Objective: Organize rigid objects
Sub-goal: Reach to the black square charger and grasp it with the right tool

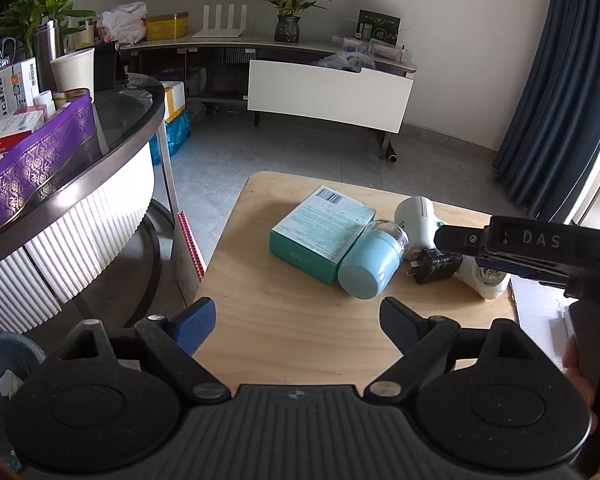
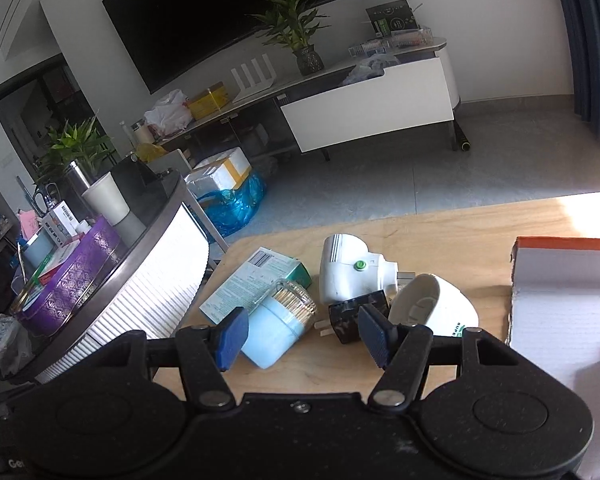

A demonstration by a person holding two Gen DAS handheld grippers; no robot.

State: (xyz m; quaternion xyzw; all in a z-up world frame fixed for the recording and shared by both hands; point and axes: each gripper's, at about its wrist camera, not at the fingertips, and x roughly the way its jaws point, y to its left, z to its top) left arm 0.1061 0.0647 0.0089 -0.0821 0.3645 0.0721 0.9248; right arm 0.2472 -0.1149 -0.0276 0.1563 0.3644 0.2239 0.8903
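On the wooden table (image 1: 284, 332) lie a teal box (image 1: 320, 232), a light blue toothpick jar (image 1: 370, 266) on its side, a black plug adapter (image 1: 436, 266), a white plug-in device (image 1: 416, 216) and a white cup (image 1: 484, 280). My left gripper (image 1: 298, 322) is open and empty, well short of the jar. My right gripper (image 2: 304, 334) is open and empty, low over the jar (image 2: 278, 330) and the black adapter (image 2: 348, 316). The box (image 2: 252, 284), the white device (image 2: 348, 268) and the tipped cup (image 2: 432, 308) lie just beyond it. The right gripper's body also shows in the left wrist view (image 1: 540, 252).
A white cardboard box with an orange edge (image 2: 568, 300) stands at the table's right. A round dark-topped side table (image 1: 112, 128) with a purple tin (image 1: 40, 160), medicine boxes and a paper cup stands at the left. A TV cabinet (image 1: 328, 92) stands across the floor.
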